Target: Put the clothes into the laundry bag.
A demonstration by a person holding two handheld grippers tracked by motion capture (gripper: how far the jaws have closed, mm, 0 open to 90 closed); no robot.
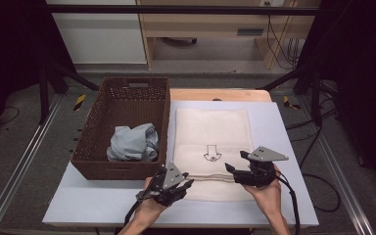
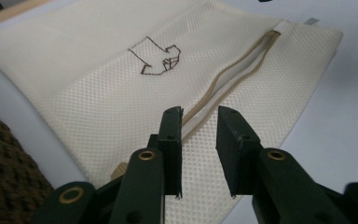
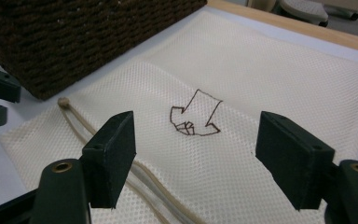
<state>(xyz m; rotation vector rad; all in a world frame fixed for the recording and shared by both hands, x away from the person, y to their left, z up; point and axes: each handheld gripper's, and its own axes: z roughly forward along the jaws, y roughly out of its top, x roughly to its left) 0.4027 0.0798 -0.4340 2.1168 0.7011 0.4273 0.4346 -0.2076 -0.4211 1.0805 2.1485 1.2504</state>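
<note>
Two grippers hover over the near end of a cream mesh bag point(image 1: 213, 147) lying flat on the table point(image 1: 284, 147) beside a brown basket point(image 1: 98, 127). Left gripper point(image 2: 199, 140), jaws narrowed with a small gap, straddles the bag's zipper point(image 2: 233, 79) without pinching it. Right gripper point(image 3: 195, 161) stands wide open above the arrow mark point(image 3: 196, 114).

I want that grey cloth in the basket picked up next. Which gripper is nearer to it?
Left. The left gripper sits just below the basket's near right corner, close to the grey cloth; the right gripper is farther right over the mesh bag.
</note>
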